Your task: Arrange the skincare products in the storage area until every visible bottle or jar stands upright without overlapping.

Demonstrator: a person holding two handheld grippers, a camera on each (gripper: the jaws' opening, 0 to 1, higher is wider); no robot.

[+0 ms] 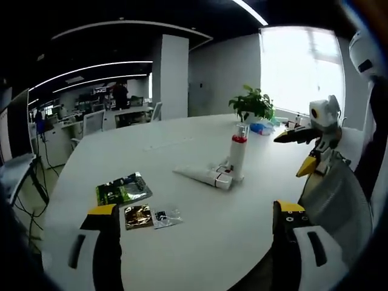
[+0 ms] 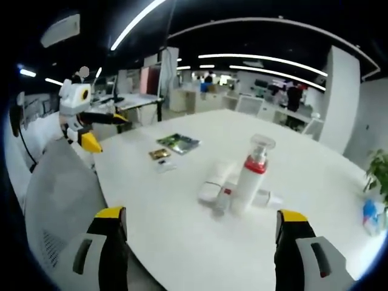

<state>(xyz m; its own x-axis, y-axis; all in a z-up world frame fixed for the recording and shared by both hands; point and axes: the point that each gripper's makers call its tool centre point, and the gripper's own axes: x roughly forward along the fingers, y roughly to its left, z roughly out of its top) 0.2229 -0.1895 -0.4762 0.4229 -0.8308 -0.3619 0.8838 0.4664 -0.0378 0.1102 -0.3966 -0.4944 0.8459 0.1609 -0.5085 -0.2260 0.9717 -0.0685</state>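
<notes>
White round table [image 2: 182, 242]: upright white pump bottle with red collar [image 2: 251, 176], white tube [image 1: 203, 176] lying beside it (touching); left gripper [image 1: 197, 227] and right gripper [image 2: 197, 233] both spread, empty.

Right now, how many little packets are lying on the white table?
3: a big shiny green foil packet, a small brown-gold foil packet beside it, and a small clear plastic packet next to that. Others may hide behind the bottles.
</notes>
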